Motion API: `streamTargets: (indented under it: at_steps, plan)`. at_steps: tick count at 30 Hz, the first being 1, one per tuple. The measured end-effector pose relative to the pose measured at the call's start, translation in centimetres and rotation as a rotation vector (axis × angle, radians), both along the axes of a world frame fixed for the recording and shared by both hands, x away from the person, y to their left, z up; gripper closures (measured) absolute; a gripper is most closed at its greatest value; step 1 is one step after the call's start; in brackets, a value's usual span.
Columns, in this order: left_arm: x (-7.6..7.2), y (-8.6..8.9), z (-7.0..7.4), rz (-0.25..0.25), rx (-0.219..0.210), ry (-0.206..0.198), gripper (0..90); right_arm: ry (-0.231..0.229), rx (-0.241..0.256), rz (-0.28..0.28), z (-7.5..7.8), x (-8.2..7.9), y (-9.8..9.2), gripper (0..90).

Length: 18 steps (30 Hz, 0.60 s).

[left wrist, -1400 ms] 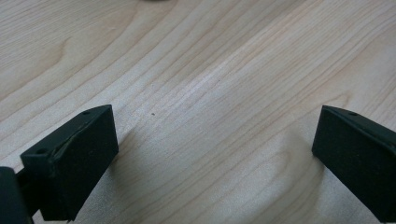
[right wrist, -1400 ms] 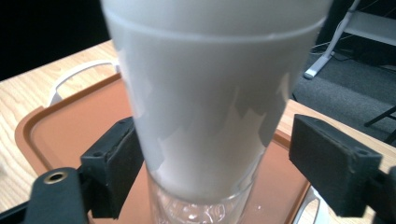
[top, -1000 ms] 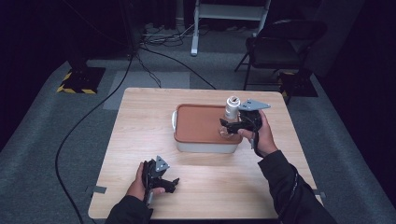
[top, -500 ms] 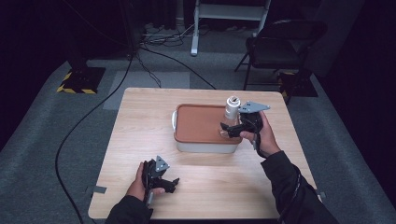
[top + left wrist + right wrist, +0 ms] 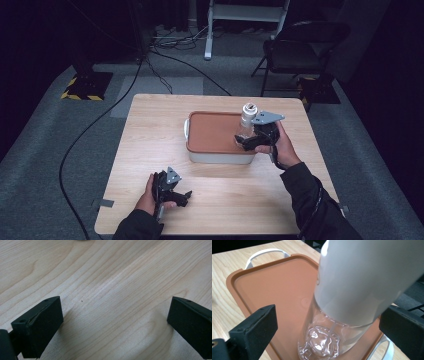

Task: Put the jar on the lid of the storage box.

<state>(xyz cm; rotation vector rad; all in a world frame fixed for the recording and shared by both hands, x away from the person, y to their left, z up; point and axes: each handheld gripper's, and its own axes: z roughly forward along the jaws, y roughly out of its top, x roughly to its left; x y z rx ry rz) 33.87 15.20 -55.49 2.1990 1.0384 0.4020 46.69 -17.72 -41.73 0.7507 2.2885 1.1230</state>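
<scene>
the right gripper (image 5: 329, 332) has its jaws spread wide on either side of a clear bottle (image 5: 332, 340) with a white label band (image 5: 362, 280), and in the right gripper view neither pad seems to press the plastic, so the bottle looks loosely framed rather than clamped. it stands on the near right corner of the brown lid (image 5: 274, 290) of a white container (image 5: 220, 156), whose white handle (image 5: 263, 252) loops out at the far end; in the high view the bottle (image 5: 246, 122) rises beside the right gripper (image 5: 252, 137) with its white cap (image 5: 249, 107) uppermost. the main risk, as i judge it, is a tip: the bottle is tall and light, and it sits close to the lid's raised rim, so a jaw brushing it on the way in or out could knock it over or slide it off the edge onto the table (image 5: 150, 130). closing off-centre could also push it sideways rather than grip it. the left gripper (image 5: 172, 192) rests well apart near the table's front edge, jaws wide with only bare wood between them (image 5: 112, 315), so it offers no steadying help. no writing or brand can be read; the label band looks blank white from here.
</scene>
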Motion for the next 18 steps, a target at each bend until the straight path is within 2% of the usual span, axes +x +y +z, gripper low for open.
streamTargets:
  at_steps: [5, 8, 18]
  plan:
    - [0.0, 0.0, 0.0, 0.000, 0.000, 0.000, 0.3, 0.021, -0.006, 0.003, -0.1, 0.1, 0.1, 1.7]
    - [0.0, 0.0, 0.0, 0.000, 0.000, 0.000, 0.3, 0.024, 0.013, 0.004, 0.1, 0.1, 0.1, 1.7]
    - [0.0, 0.0, 0.0, 0.000, 0.000, 0.000, 0.3, -0.015, -0.053, -0.001, 1.0, -0.5, -0.2, 1.7]
